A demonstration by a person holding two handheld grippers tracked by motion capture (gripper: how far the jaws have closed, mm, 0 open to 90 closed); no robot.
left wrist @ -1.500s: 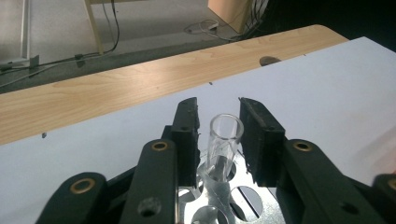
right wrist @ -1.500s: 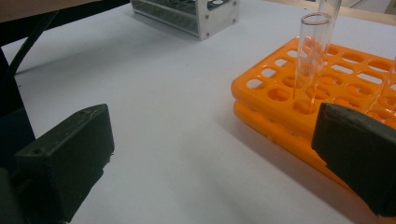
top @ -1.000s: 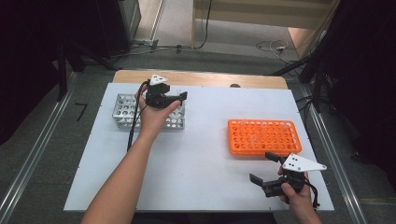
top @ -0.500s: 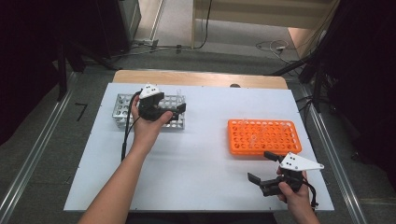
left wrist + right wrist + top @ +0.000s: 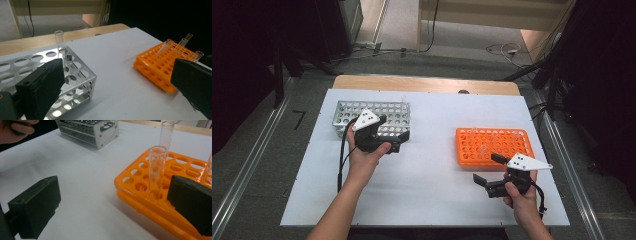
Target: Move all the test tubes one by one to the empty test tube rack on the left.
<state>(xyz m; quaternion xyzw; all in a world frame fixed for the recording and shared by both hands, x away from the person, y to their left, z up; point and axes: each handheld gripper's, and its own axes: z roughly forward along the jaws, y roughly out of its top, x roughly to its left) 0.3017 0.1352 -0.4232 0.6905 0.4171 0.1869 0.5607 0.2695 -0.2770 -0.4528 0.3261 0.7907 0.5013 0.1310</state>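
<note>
A white worktop [image 5: 427,165] sits on a grey floor, dark curtains to either side and a wooden strip along its far edge. On it stand a metal rack [image 5: 372,116] at my left and an orange rack [image 5: 494,146] at my right, well apart.

My left tool [image 5: 399,142] has just been opening, and now its jaws stand spread wide with nothing between them. A second ago this hand was up over the metal rack; since then it has drawn back toward me and now sits just at the rack's near edge. In the left gripper view one clear test tube [image 5: 60,45] stands upright in a corner hole of the metal rack, apart from my jaws. I take that as a tube just delivered and let go.

My right tool [image 5: 486,174] has hardly shifted; it waits at the near edge of the orange rack, jaws spread and empty. In the right gripper view a tube in the orange rack [image 5: 157,167] stands upright between them, nearer the right jaw, not pinched. A few more tubes lean in that rack, so I judge the transfer is early, and closing on this one looks like my next grab.
</note>
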